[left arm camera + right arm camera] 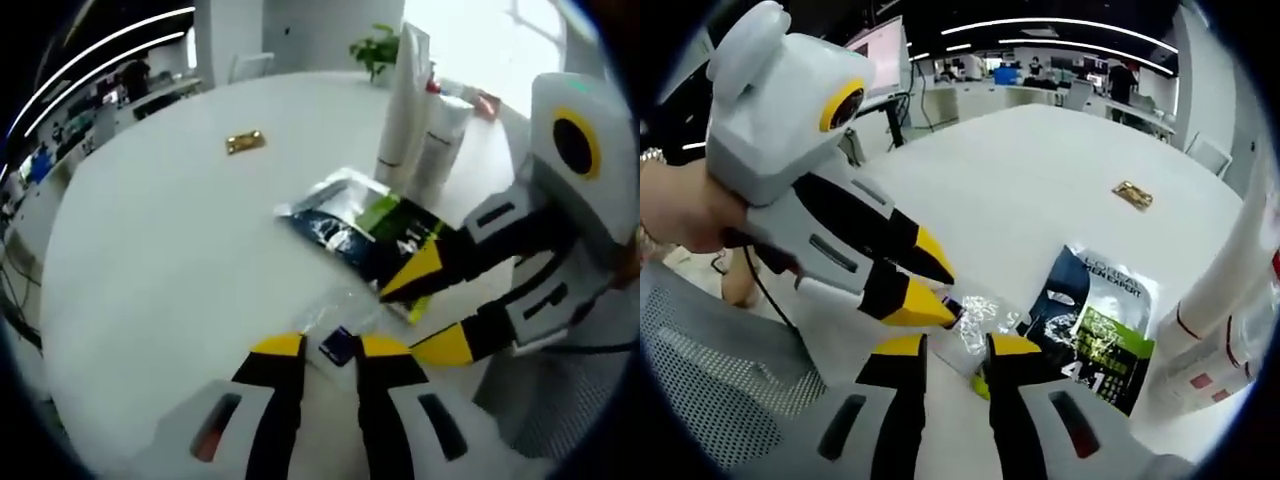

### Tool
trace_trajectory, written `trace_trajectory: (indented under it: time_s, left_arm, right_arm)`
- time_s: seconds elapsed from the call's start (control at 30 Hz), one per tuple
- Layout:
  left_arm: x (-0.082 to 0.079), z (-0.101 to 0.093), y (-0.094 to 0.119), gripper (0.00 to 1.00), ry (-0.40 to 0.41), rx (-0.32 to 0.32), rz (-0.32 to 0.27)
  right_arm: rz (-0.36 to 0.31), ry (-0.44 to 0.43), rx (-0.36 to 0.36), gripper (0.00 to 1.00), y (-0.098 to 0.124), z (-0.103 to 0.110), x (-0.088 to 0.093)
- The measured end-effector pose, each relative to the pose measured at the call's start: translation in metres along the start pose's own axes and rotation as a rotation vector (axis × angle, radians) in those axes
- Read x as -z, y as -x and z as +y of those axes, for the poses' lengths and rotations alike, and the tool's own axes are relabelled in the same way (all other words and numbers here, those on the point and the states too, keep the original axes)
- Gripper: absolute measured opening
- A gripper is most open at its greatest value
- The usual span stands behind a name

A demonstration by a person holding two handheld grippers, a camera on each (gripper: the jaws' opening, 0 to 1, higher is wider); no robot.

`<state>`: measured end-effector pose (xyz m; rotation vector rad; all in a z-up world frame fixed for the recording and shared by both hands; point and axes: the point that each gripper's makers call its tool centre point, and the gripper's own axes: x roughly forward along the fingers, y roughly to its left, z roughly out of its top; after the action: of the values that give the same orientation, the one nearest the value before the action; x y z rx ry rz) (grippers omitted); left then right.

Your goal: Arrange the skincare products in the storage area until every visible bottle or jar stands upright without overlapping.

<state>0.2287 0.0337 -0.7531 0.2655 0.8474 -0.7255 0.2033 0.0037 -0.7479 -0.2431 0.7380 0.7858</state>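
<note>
Dark sachet (375,235) flat, lengthwise toward tubes (405,105)

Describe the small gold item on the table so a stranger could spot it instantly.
On the round white table, look past the dark sachet with green print, toward open tabletop. The gold packet lies flat there alone, the only shiny gold thing, apart from the upright white tubes.

On the round white counter (160,250), a dark foil sachet (370,235) lies flat; two white upright tubes (420,120) stand behind it, a small gold packet (245,141) well apart.
</note>
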Motion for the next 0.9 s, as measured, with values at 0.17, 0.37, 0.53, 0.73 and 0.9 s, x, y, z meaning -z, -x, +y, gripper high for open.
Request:
trace_trajectory:
  time_s: [0.17,0.37,0.53,0.73,0.9]
  left_arm:
    - [-0.002,0.001,0.003,0.24,0.02,-0.014,-0.017]
    - [-0.005,-0.002,0.011,0.29,0.048,-0.029,-0.033]
    - [-0.005,-0.008,0.018,0.35,0.063,-0.03,-0.051]
    - [-0.004,-0.015,0.025,0.45,0.05,-0.026,-0.058]
    - [-0.01,-0.021,0.037,0.5,0.055,-0.042,-0.083]
  right_arm:
    - [-0.011,-0.006,-0.031,0.35,0.007,0.002,0.001]
    - [-0.036,0.006,-0.04,0.42,0.02,0.006,-0.001]
    - [-0.066,0.019,-0.044,0.47,0.032,0.003,-0.005]
    - [-0.083,0.023,-0.071,0.57,0.043,0.005,0.0]
    - [-0.098,0.041,-0.079,0.62,0.057,0.005,0.001]
